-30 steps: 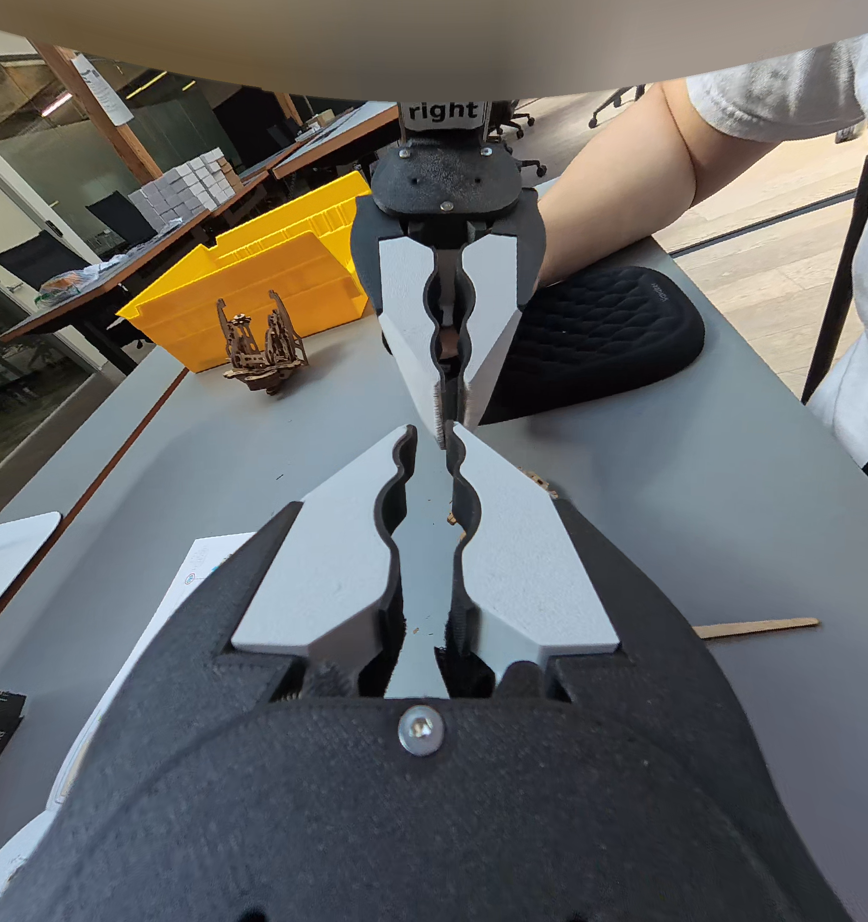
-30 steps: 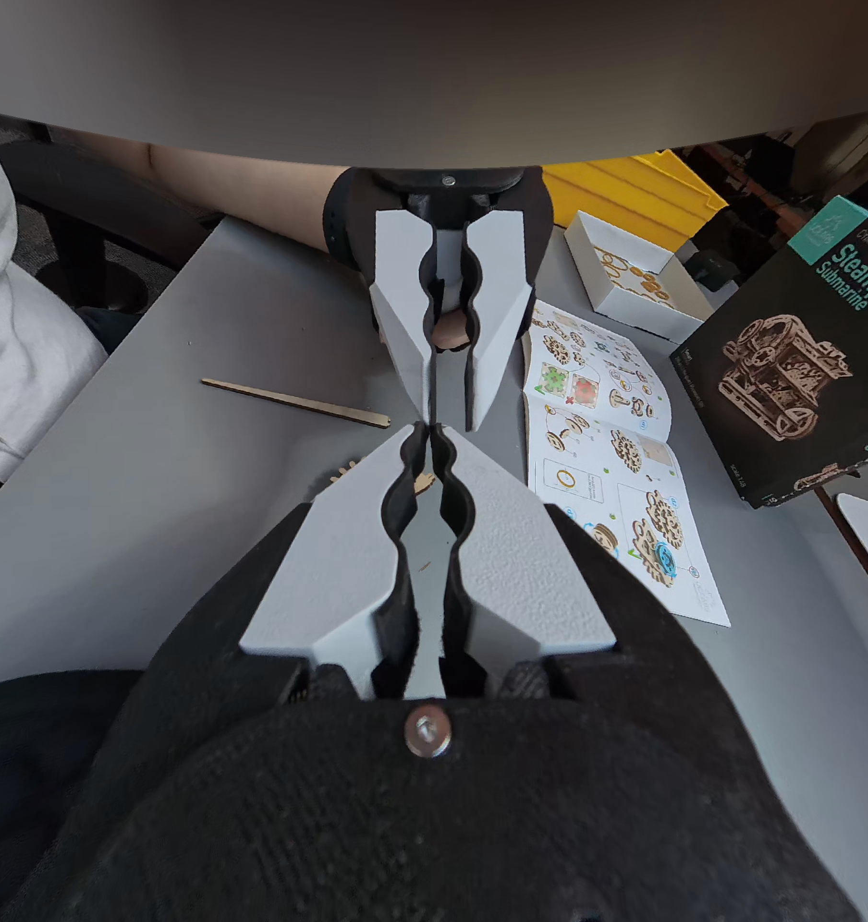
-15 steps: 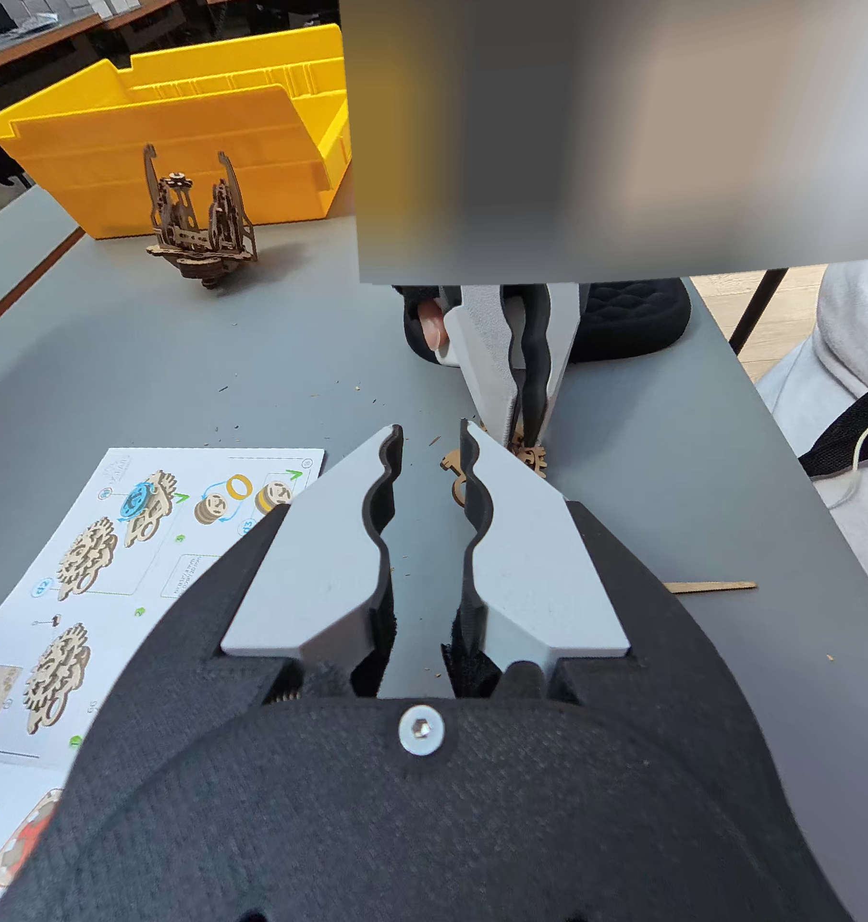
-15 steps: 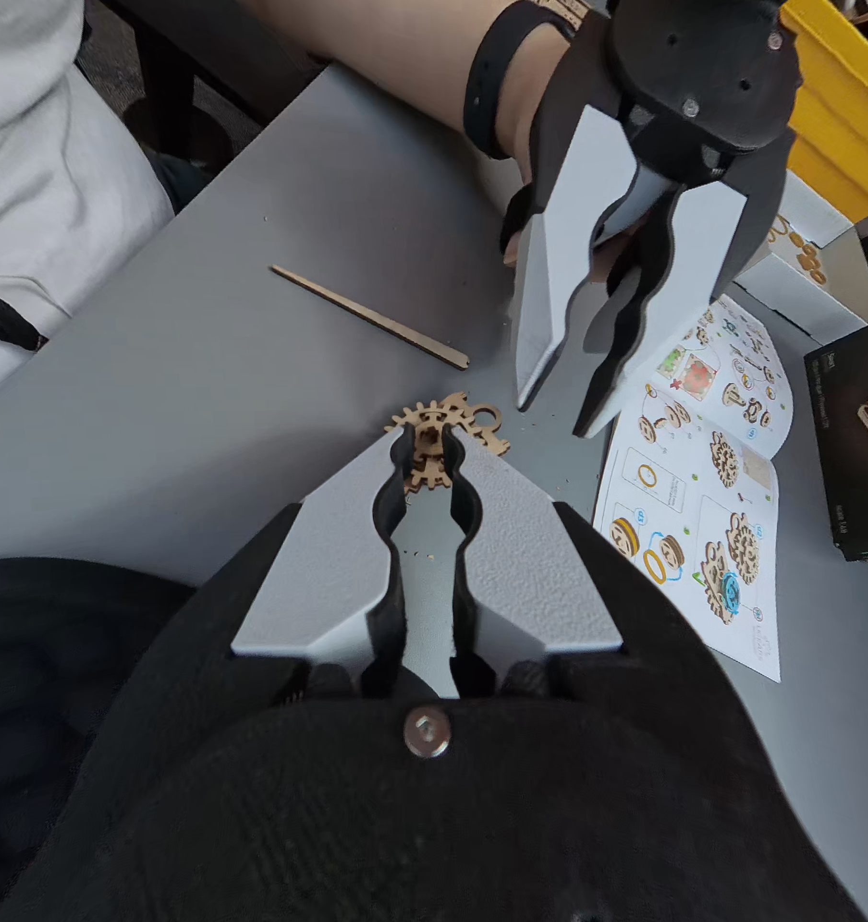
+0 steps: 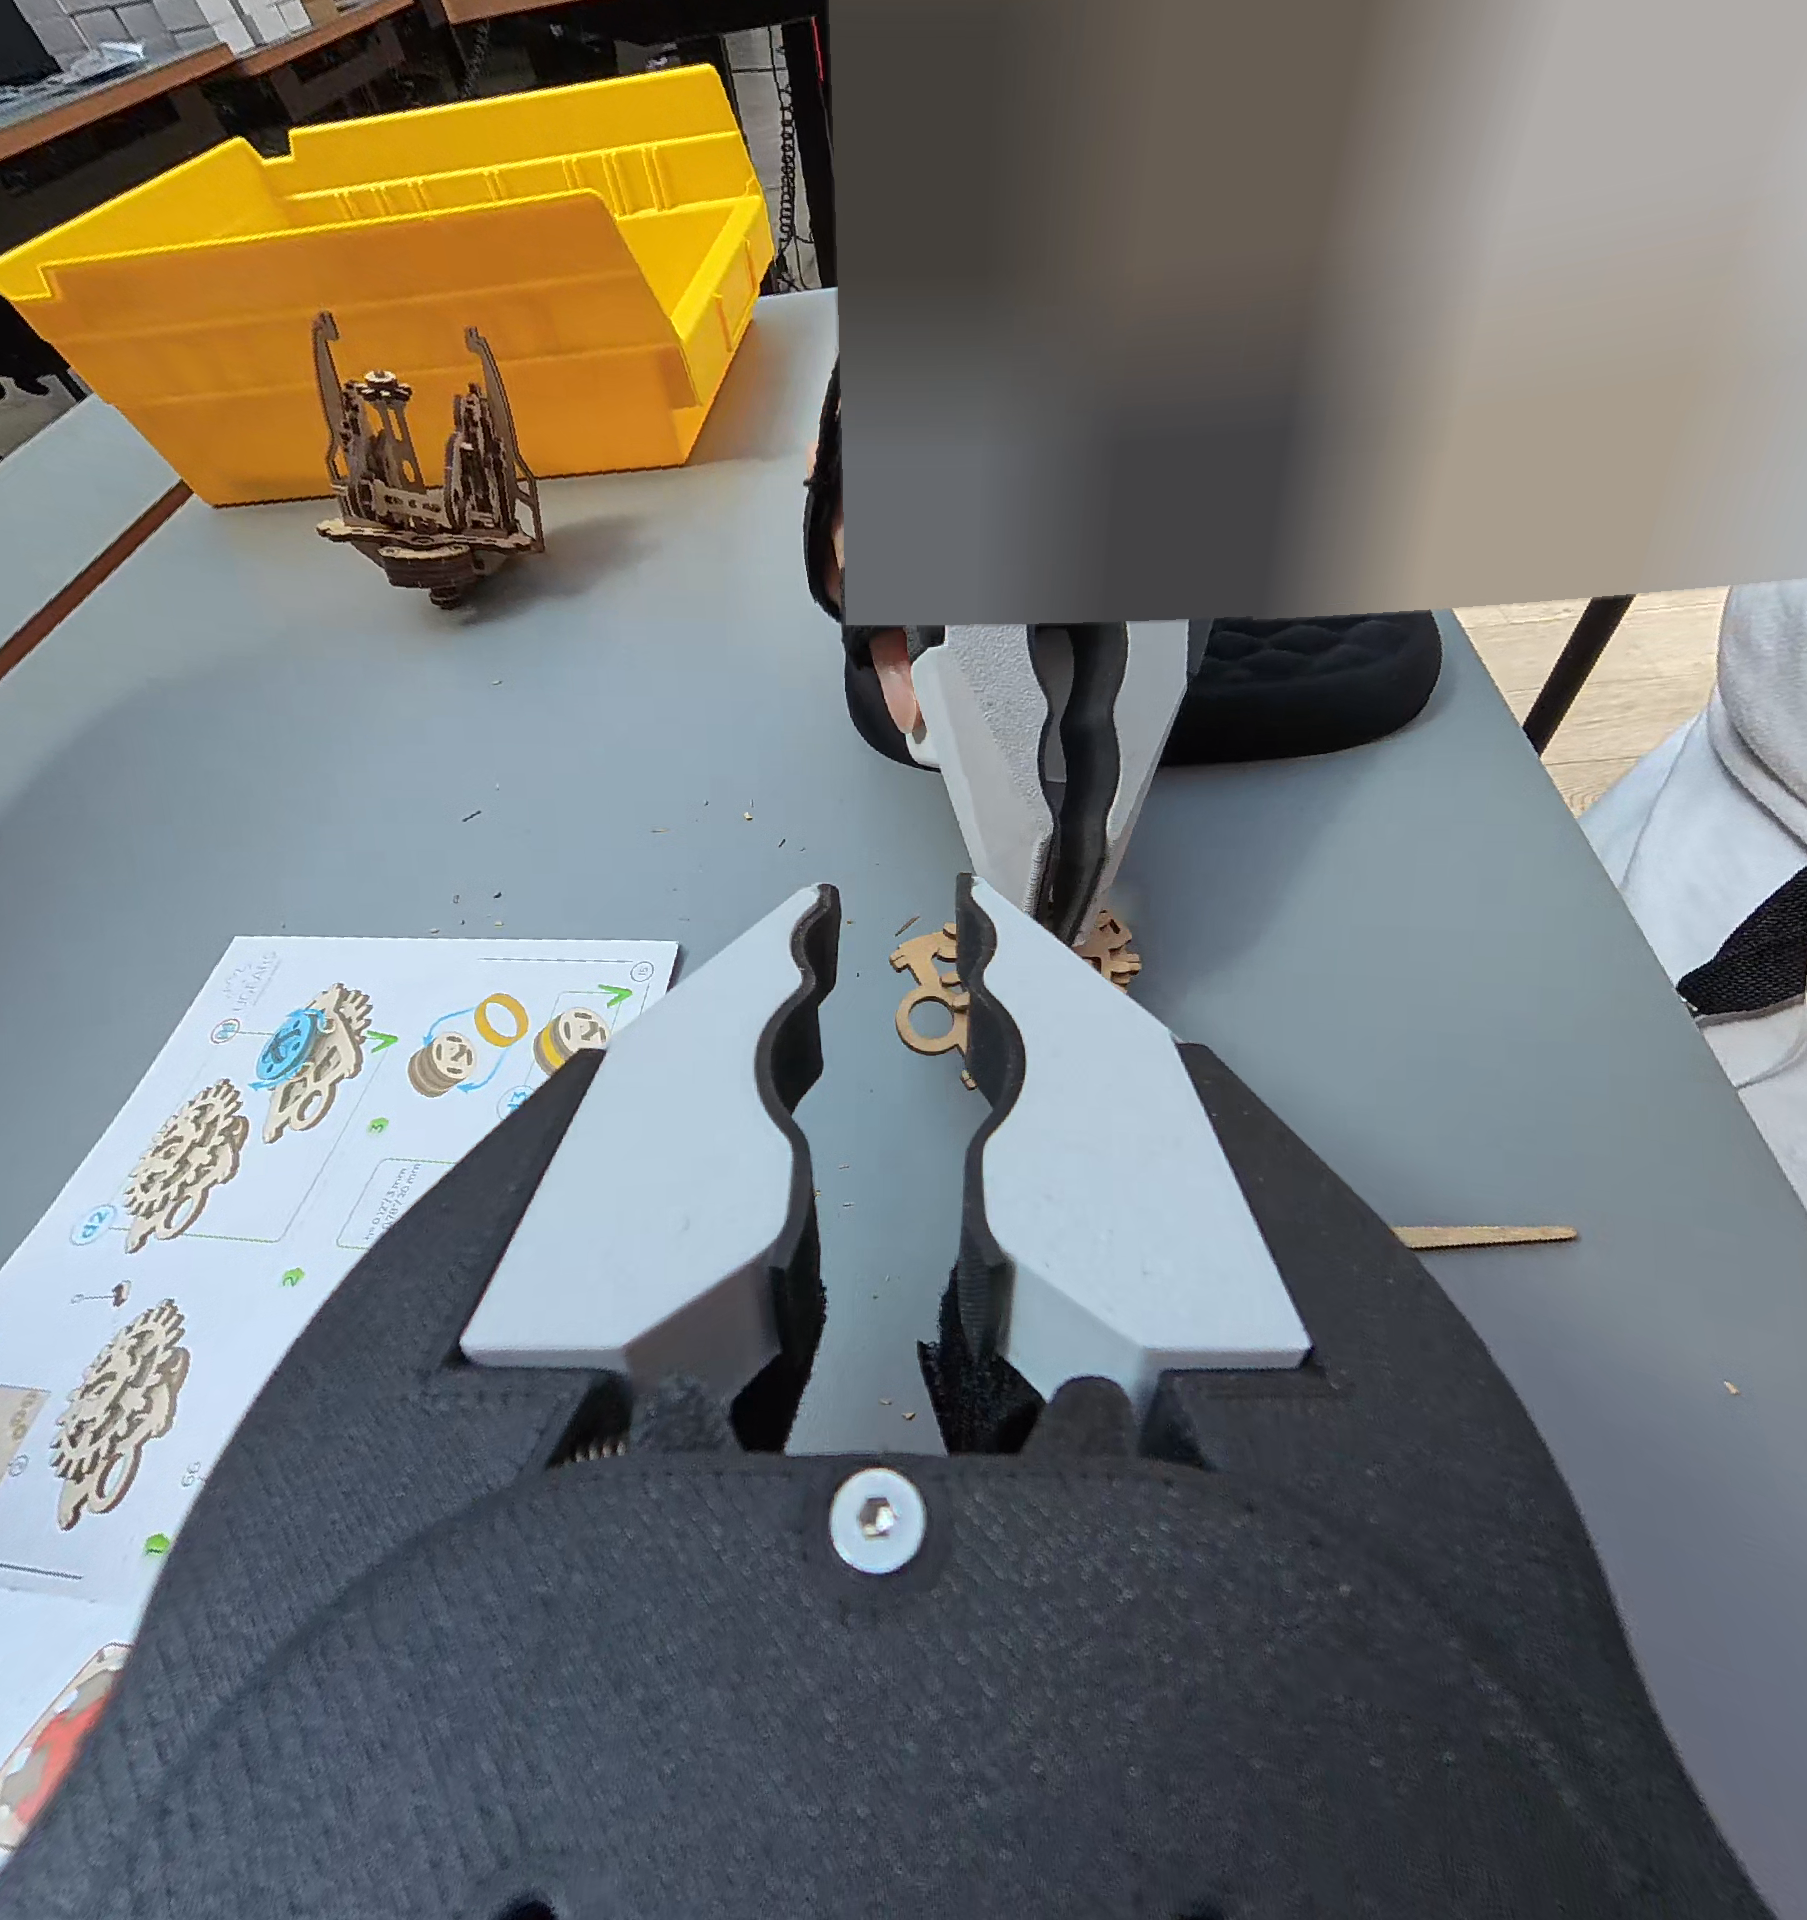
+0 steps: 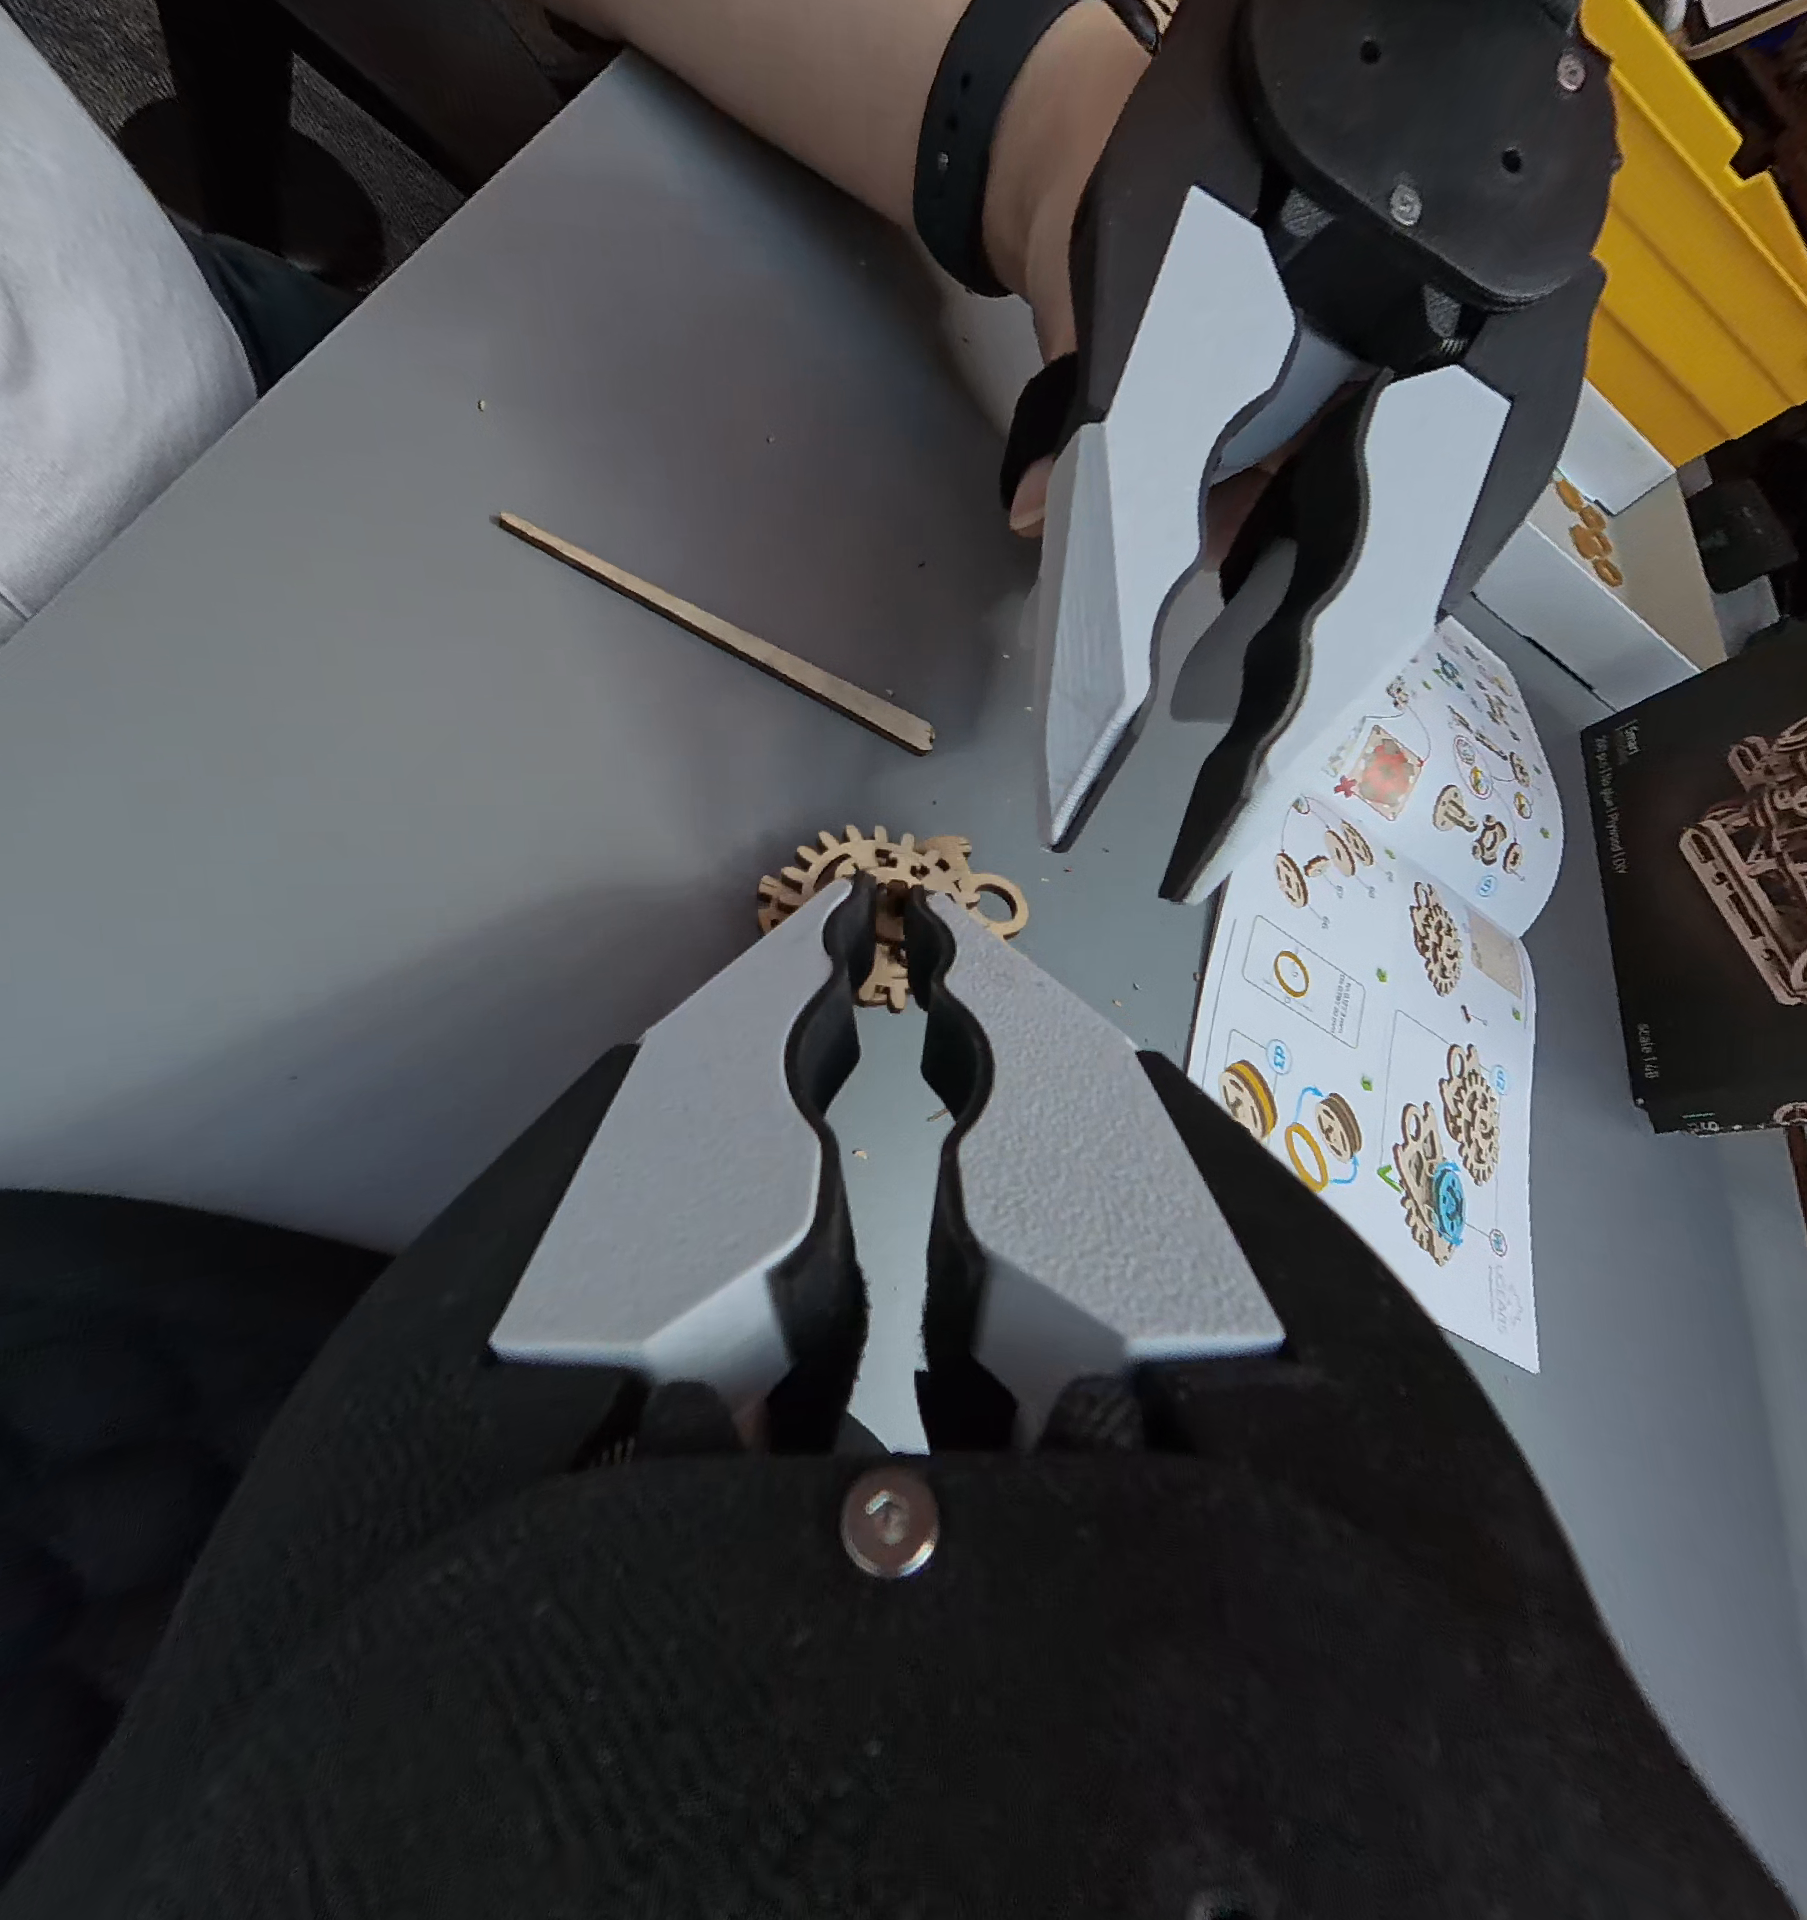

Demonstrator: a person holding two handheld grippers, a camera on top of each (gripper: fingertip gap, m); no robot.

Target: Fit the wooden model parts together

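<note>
A light wooden gear part (image 6: 857,868) with a ring-shaped lug lies flat on the grey table (image 6: 359,831). My right gripper (image 6: 888,902) points down at it, its jaws nearly closed and pinching a small toothed piece that stands up from its middle. In the left wrist view the same part (image 5: 925,1003) shows between and past my left fingers, with the right gripper (image 5: 1070,909) on its far side. My left gripper (image 5: 894,899) is open and empty, hovering just beside the part; it also shows in the right wrist view (image 6: 1117,862).
A thin wooden stick (image 6: 712,629) lies left of the gear part. An instruction sheet (image 6: 1398,987), a black kit box (image 6: 1751,883) and a white box (image 6: 1595,561) are to the right. A built dark wooden model (image 5: 421,488), a yellow bin (image 5: 411,260) and a black pad (image 5: 1304,675) stand farther back. One gripper's finger ends stand about 4 cm off the other's. The left tips stand about 25 cm off the built dark wooden model (image 5: 421,488).
Both grippers, held tip to tip above the table a second ago, have tilted down. The right one has dropped onto the gear part. The left one has opened wider and moved aside.
</note>
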